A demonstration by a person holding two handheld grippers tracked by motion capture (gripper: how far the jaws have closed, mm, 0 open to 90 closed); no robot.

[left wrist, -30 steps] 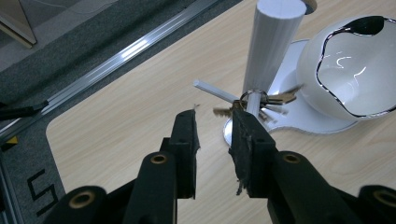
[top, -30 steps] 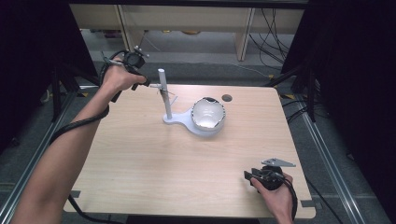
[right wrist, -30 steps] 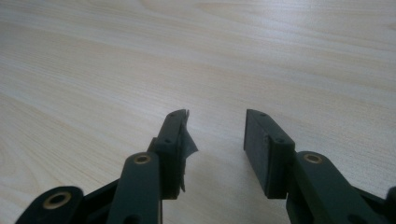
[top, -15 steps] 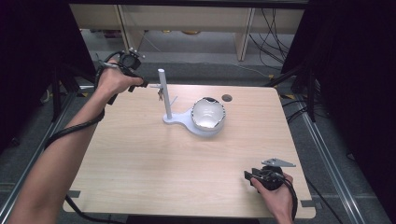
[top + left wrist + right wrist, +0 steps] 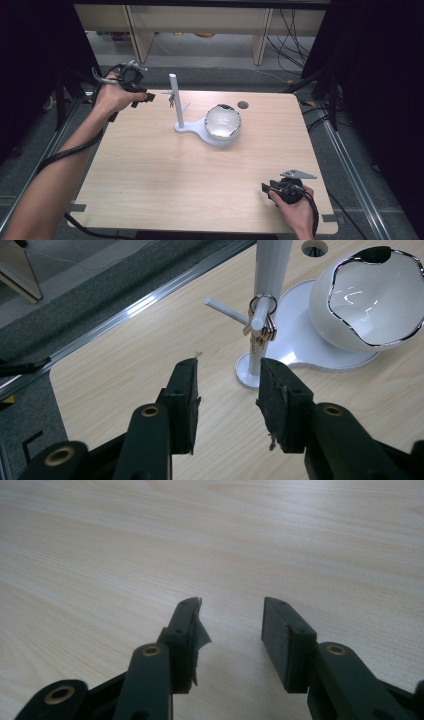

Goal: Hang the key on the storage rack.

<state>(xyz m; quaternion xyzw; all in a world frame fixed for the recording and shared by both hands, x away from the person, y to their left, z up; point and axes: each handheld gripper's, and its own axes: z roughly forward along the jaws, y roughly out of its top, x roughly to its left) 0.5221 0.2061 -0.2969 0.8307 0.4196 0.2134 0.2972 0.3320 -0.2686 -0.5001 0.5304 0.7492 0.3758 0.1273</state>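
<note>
Keys point(image 5: 259, 330) on a metal ring hang from a short peg of the white stand point(image 5: 265, 290), whose upright post rises from a flat white base on the wooden tabletop point(image 5: 165, 175). In the high view the keys point(image 5: 171, 101) hang at the left side of the post, toward the far left part of the tabletop. A second peg sticks out from the post on another side, bare. On the same base, just beside the post, sits a white bowl point(image 5: 370, 295) with a wavy silver rim, tilted so that its opening faces sideways; in the high view the bowl point(image 5: 222, 122) lies right of the post. A round cable hole point(image 5: 243, 105) in the tabletop lies just behind the bowl.

The left gripper point(image 5: 227, 385) points at the stand from close by, its black jaws apart with only bare wood and the foot of the post showing between them; they grip nothing and have just been opening. The keys hang just beyond the jaw tips, apart from them. In the high view the left gripper point(image 5: 145, 96) hovers over the far left corner of the tabletop, near the post.

The right gripper point(image 5: 230, 625) rests low over bare wood, its jaws partly open and empty. In the high view it point(image 5: 267, 188) sits at the near right edge of the tabletop, well apart from the stand.
</note>
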